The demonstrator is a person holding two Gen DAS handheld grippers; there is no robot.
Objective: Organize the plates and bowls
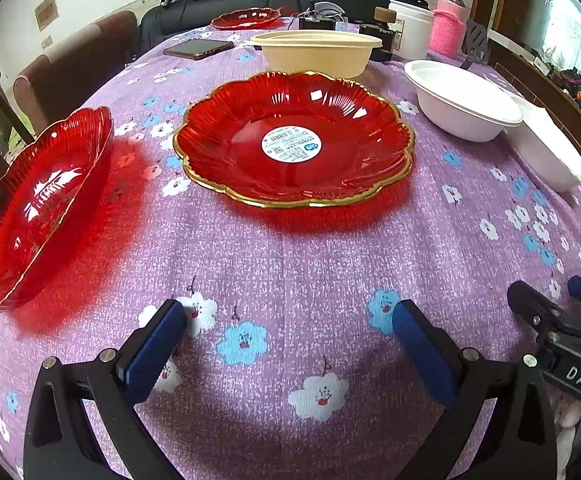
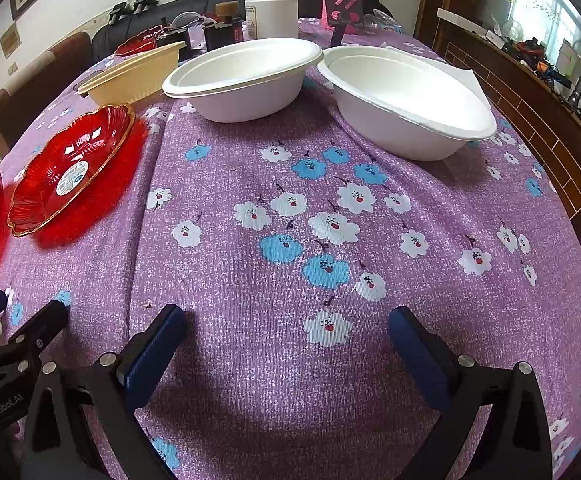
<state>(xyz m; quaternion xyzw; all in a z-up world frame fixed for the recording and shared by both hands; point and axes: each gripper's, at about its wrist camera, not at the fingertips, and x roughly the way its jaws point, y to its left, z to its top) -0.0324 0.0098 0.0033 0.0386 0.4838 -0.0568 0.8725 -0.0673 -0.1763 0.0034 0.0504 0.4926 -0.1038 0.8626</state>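
Observation:
A gold-rimmed red plate (image 1: 294, 140) with a white sticker lies straight ahead of my left gripper (image 1: 288, 320), which is open and empty above the purple floral tablecloth (image 1: 290, 260). A second red plate (image 1: 38, 208) sits to its left, a third (image 1: 246, 18) at the far end. Behind the sticker plate stands a cream bowl (image 1: 316, 54). My right gripper (image 2: 286, 320) is open and empty too. Ahead of it stand two white bowls (image 2: 242, 80) (image 2: 406, 100), side by side. Cream bowl (image 2: 134, 76) and sticker plate (image 2: 70, 168) lie to its left.
A phone (image 1: 198, 48), a white jar (image 2: 272, 12), a pink-sleeved bottle (image 1: 448, 28) and dark clutter stand at the table's far end. Chairs (image 1: 74, 68) and a black sofa lie beyond it on the left; a wooden cabinet (image 2: 538, 120) runs along the right edge.

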